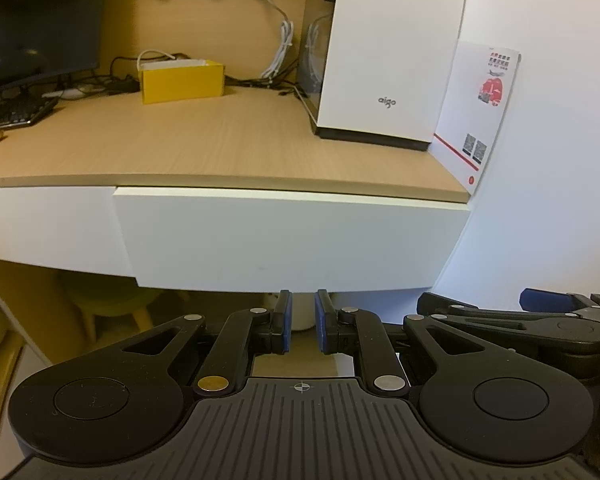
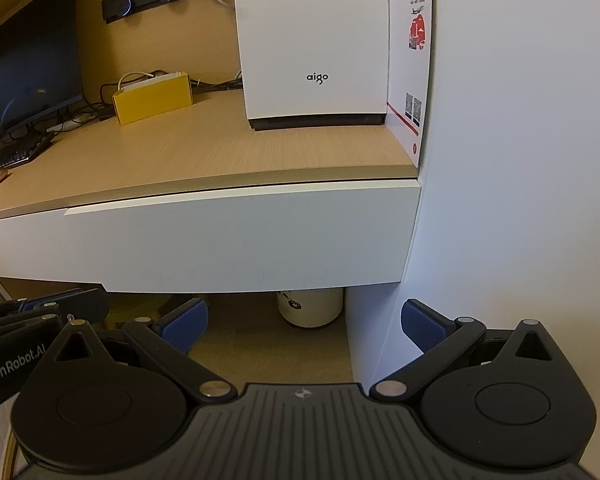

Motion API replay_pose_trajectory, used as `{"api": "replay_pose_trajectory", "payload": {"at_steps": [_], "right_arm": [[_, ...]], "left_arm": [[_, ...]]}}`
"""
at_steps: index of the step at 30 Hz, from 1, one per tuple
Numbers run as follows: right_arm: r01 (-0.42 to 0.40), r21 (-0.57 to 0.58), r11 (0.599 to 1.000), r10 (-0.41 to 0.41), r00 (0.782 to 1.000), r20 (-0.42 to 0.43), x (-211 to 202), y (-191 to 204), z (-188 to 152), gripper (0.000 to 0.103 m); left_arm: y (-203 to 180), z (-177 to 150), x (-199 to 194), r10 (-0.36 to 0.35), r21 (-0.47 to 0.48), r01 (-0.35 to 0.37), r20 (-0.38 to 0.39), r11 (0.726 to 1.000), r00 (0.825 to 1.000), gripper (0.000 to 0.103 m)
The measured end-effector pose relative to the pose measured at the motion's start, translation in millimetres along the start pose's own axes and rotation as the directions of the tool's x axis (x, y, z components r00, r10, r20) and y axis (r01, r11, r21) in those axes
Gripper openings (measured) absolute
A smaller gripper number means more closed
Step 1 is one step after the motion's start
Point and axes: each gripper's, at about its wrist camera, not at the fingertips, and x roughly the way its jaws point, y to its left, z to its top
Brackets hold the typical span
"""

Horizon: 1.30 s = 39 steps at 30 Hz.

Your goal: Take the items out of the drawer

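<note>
White drawer front (image 1: 292, 240), pale wood-grain desktop (image 1: 220, 136), yellow box (image 1: 182, 82), ribbed blue fingers (image 2: 186, 322).

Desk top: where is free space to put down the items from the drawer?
Bare wood lies along the front edge of the desk, between the yellow box and the white computer case. The back left is crowded: cables, keyboard.

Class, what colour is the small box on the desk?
Yellow box, seen best in the left wrist view.
</note>
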Motion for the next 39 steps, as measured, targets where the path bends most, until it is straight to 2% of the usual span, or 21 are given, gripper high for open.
{"api": "replay_pose_trajectory", "payload": {"at_steps": [12, 22, 25, 26, 29, 34, 39], "right_arm": [[0.001, -0.007, 1.000, -0.001, 1.000, 0.002, 0.2, 2.0, 0.6, 0.103], [0.025, 0.026, 0.999, -0.024, 1.000, -0.009, 8.0, -2.9, 5.1, 0.103], [0.025, 0.016, 1.000, -0.025, 0.999, -0.023, 12.5, -0.2, 6.3, 0.103], [0.030, 0.008, 1.000, -0.030, 0.999, -0.028, 15.0, 1.5, 6.9, 0.103], [0.033, 0.010, 0.999, -0.033, 0.999, -0.037, 22.3, 5.1, 9.8, 0.103], [0.017, 0.046, 0.999, -0.015, 0.999, -0.051, 44.8, 9.3, 21.4, 0.103], [-0.049, 0.014, 0.999, 0.050, 0.994, -0.095, 60.9, 20.3, 37.5, 0.103]], "left_arm": [[2.4, 2.7, 0.8, -0.005, 0.002, 0.005, 0.005, 1.000, 1.000, 0.015], [16.8, 4.5, 12.7, -0.028, -0.001, 0.028, -0.033, 1.000, 0.999, 0.015], [23.4, 7.5, 20.0, -0.049, -0.005, 0.049, -0.045, 0.999, 0.998, 0.015], [26.2, 8.6, 22.8, -0.077, -0.001, 0.077, -0.052, 0.997, 0.996, 0.015], [37.4, 11.4, 32.6, -0.102, -0.023, 0.101, -0.056, 0.995, 0.993, 0.015], [64.5, 16.5, 51.3, -0.093, -0.064, 0.090, -0.060, 0.994, 0.994, 0.015], [119.0, 39.7, 59.6, -0.065, -0.140, 0.059, -0.036, 0.988, 0.997, 0.015]]}}
